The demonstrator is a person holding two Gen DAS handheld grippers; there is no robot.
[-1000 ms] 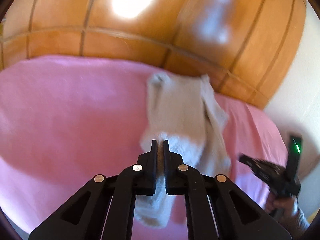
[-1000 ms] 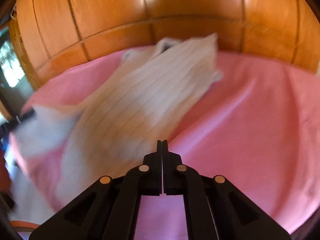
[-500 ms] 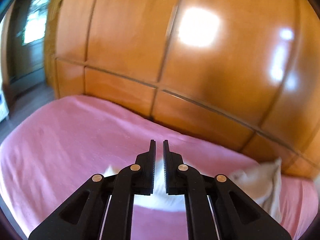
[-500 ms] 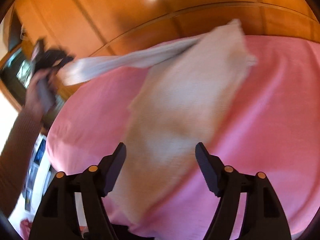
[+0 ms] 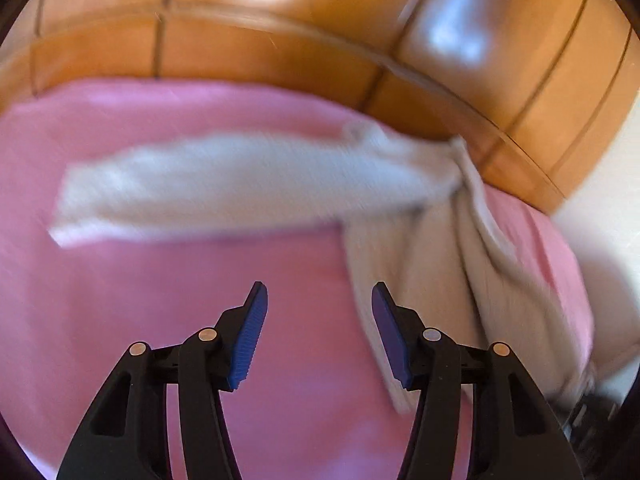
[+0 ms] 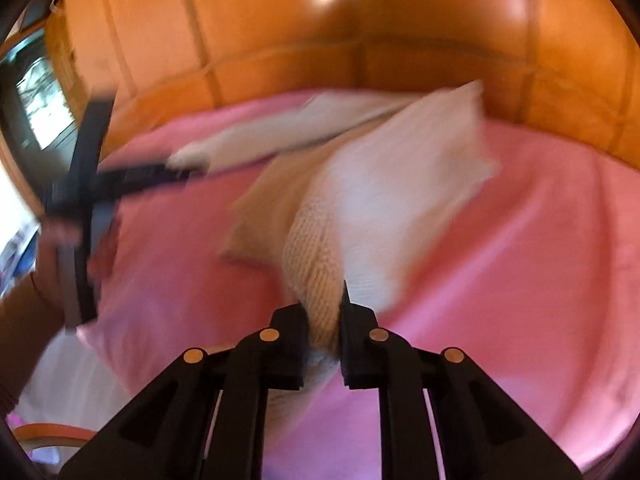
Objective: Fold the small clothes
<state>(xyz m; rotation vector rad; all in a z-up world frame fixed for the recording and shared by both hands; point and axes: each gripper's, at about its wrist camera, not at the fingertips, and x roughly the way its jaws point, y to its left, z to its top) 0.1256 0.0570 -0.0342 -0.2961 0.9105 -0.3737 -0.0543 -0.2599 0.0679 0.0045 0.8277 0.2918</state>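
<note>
So right now my right claw [image 6: 323, 320] is closing down on a bunched fold of the cream knitted sweater [image 6: 392, 184], and the knit is squeezed right between the two black fingers [image 6: 292, 344], so I'd call that a pinch. From that pinch the sweater runs up and away across the pink bed sheet [image 6: 540, 272], with the body looking puffed up off the sheet. It's blurry, so I can't tell how much of it is actually lifted.

My left claw [image 5: 318, 332] has nothing in it. Its jaws are opening, the blue ribbed pads [image 5: 248, 340] are spread apart, and only pink sheet shows in the gap. The edge of the sweater's body sits just beside the right-hand pad. I can't tell if it touches.

Further out, one long sleeve [image 5: 224, 184] lies stretched sideways across the sheet, reaching left from the shoulder area near the far edge of the bed. In the right wrist view my left hand [image 6: 56, 240] and its black claw are off on the left side, and the tip looks close to the sleeve cuff.

Behind the bed there's a glossy orange-brown wooden panelled wall [image 5: 360, 32] with bright light reflecting on it.
</note>
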